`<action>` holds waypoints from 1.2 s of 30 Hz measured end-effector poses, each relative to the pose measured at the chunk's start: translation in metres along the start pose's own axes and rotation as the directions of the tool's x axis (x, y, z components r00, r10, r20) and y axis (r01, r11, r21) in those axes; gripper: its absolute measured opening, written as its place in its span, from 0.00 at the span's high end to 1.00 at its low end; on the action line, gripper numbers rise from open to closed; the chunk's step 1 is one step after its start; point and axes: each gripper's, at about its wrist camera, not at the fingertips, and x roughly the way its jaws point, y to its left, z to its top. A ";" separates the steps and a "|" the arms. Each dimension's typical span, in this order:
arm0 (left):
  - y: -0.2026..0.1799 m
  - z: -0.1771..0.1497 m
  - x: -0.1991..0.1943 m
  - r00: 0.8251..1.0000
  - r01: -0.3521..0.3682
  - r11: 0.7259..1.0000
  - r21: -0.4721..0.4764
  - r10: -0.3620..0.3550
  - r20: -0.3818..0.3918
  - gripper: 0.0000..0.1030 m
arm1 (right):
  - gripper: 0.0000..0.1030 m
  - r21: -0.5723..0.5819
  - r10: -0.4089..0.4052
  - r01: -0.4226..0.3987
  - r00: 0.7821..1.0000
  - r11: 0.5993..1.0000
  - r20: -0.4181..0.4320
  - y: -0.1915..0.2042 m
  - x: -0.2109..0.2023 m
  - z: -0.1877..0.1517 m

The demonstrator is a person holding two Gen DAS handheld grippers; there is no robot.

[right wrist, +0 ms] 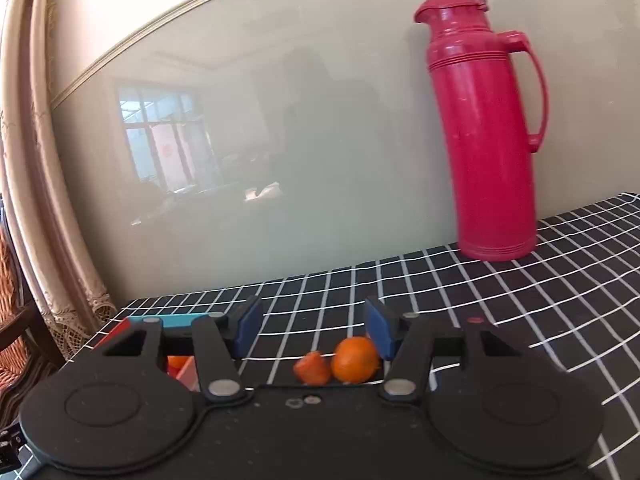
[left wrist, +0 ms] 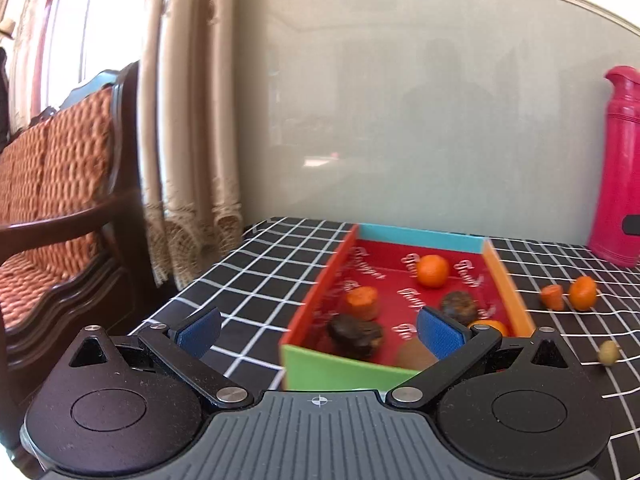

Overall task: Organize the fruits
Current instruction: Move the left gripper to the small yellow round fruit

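The left gripper occupies the lower part of the left wrist view, its blue-padded fingers set wide apart with nothing held between them. Just ahead of it, at lower centre of the frame, sits an open box with a green near wall, an orange right wall, a blue far wall and a red floor with white lettering. Inside the box lie a whole orange toward the far end, an orange cut piece at the left, two dark wrinkled fruits, a brownish fruit near the green wall, and a second orange fruit partly hidden behind the right finger. To the right of the box, on the black tabletop with its white grid pattern, rest a small orange piece just beside another orange, and a small green fruit lower in the frame. A red flask stands at the right edge against the glossy wall panel. In the right wrist view, the right gripper has its fingers partly apart and empty; the orange and orange piece lie on the tabletop below the gap, not touched by either pad. The flask stands upright at upper right of that frame.
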 end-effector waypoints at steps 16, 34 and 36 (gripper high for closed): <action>-0.051 0.007 -0.011 0.997 0.076 0.996 0.041 -0.076 0.009 0.00 | 0.45 -0.003 -0.065 0.065 0.998 0.998 0.019 -0.042 -0.023 0.009; -0.121 0.002 -0.021 0.979 0.201 0.973 0.112 -0.204 0.015 0.00 | 0.44 0.044 -0.186 0.184 0.981 0.982 0.051 -0.108 -0.054 0.016; -0.130 0.001 -0.023 0.977 0.210 0.970 0.123 -0.214 0.021 0.00 | 0.44 0.048 -0.198 0.195 0.979 0.980 0.052 -0.115 -0.058 0.016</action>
